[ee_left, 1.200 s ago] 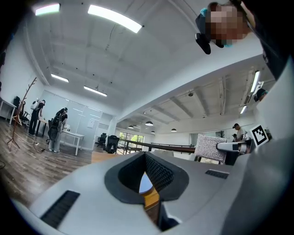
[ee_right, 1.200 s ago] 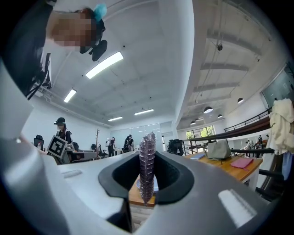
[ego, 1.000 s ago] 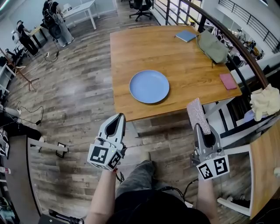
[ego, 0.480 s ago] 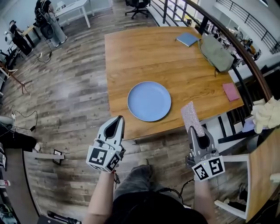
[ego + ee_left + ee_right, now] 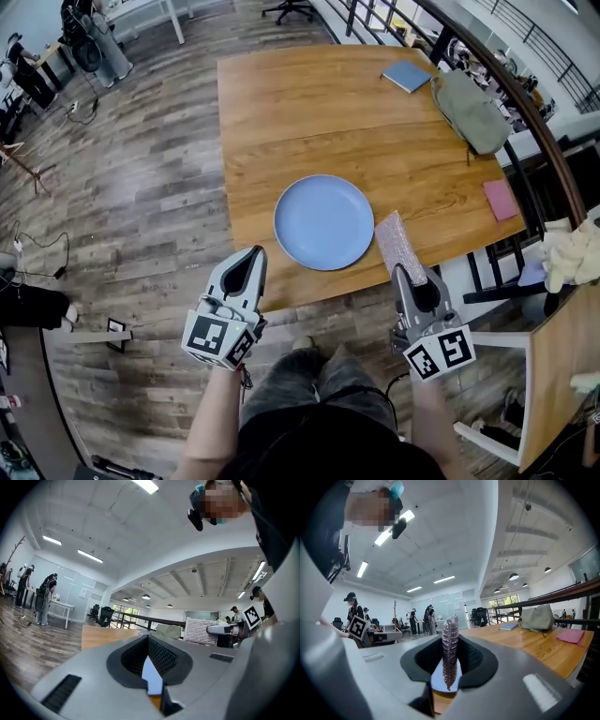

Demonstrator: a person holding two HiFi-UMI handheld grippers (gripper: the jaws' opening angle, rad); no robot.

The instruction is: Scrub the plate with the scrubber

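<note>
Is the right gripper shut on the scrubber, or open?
Shut on it: in the right gripper view, the right gripper's jaws press both sides of the scrubber, which stands upright between them.

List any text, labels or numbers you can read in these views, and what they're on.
No readable words or numbers in any view.
Left hand-held gripper and right hand-held gripper: square black-and-white marker patterns on their cubes, not text.
Blue book and pink flat item on the table: no legible print.
</note>
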